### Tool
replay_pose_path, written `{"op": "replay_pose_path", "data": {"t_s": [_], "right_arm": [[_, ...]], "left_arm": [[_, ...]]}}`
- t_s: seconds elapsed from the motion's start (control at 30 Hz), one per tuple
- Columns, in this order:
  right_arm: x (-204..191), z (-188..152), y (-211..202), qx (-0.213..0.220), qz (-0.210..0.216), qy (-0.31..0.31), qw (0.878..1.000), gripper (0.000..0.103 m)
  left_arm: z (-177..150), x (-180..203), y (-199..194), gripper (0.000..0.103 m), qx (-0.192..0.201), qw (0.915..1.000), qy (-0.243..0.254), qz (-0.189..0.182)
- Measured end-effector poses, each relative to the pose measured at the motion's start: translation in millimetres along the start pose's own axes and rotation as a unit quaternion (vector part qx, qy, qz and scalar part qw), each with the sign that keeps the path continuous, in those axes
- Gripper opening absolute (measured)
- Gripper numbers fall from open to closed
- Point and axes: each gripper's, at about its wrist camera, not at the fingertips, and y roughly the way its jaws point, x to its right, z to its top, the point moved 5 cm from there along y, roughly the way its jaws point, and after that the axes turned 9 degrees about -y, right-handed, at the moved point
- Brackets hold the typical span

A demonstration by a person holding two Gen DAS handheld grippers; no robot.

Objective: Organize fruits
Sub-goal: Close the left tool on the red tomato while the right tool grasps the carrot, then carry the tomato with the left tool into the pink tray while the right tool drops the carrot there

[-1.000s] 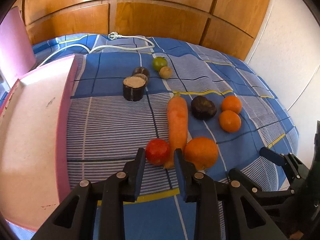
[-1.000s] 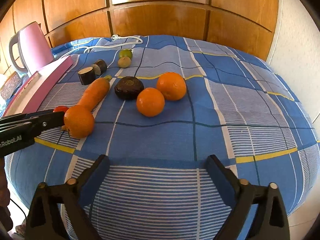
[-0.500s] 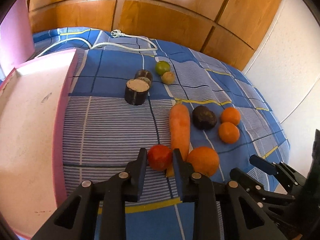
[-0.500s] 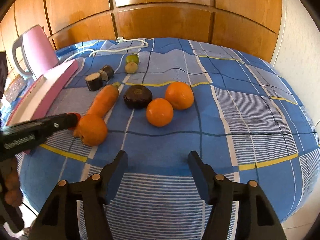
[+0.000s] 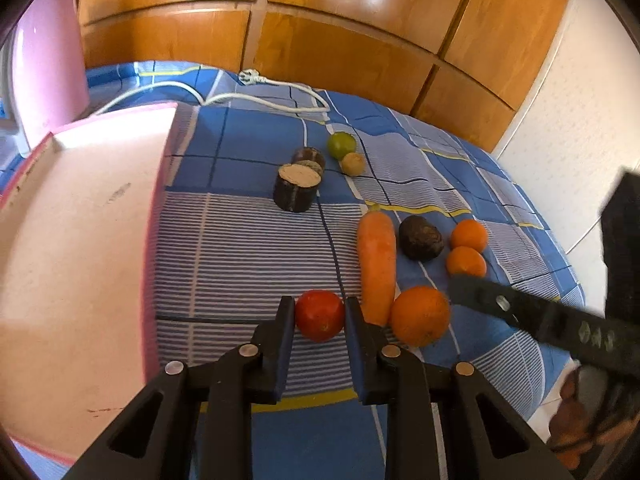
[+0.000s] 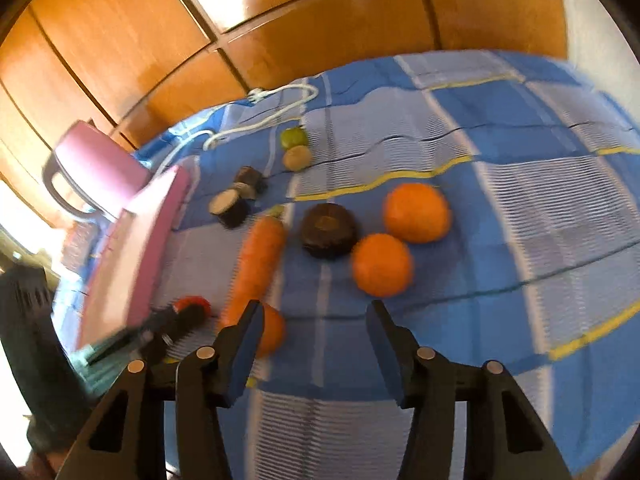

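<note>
- Both jaws of the left gripper (image 5: 319, 316) are squeezing the little red tomato (image 5: 320, 315), which is sitting on the blue checked cloth (image 5: 248, 248) next to the pink tray (image 5: 72, 248).
- Jaws on the right gripper (image 6: 316, 344) are closing with nothing between them; the big orange (image 6: 270, 330) is just peeking out behind the left one.
- Squeezing too hard might be squashing the tomato, because it looks soft and round.
- Round things slip, so the tomato could be popping out and rolling away when it is being lifted.
- One left finger is sitting very close to the carrot (image 5: 376, 264), so lifting might be nudging the carrot into the big orange.
- Both grippers are working close together by the big orange, so they could be bumping each other.
- That picture from the right gripper is blurry, so aiming for the big orange might be going wrong.
</note>
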Motion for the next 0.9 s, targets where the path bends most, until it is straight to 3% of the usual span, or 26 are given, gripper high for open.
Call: {"op": "replay_pose_path", "data": {"t_s": [0.17, 0.43, 0.5, 0.63, 0.9], "right_arm": [[-14, 16, 25, -0.016, 0.023, 0.005, 1.0, 0.054], [-26, 40, 66, -0.039, 0.004, -0.003, 0.999, 0.053], [-32, 43, 73, -0.046, -0.014, -0.025, 0.999, 0.035], [-35, 42, 72, -0.042, -0.024, -0.047, 0.998, 0.034], [-44, 46, 59, -0.025, 0.004, -0.039, 0.999, 0.033]], "left_arm": [[-2, -5, -5, 0.024, 0.007, 0.9999, -0.001, 0.011], [-4, -3, -11, 0.025, 0.017, 0.9998, 0.005, 0.012], [-2, -2, -16, 0.024, 0.025, 0.9996, 0.007, 0.011], [5, -6, -29, 0.025, 0.044, 0.999, 0.001, 0.01], [25, -33, -59, 0.025, 0.086, 0.9954, -0.032, 0.028]]}}
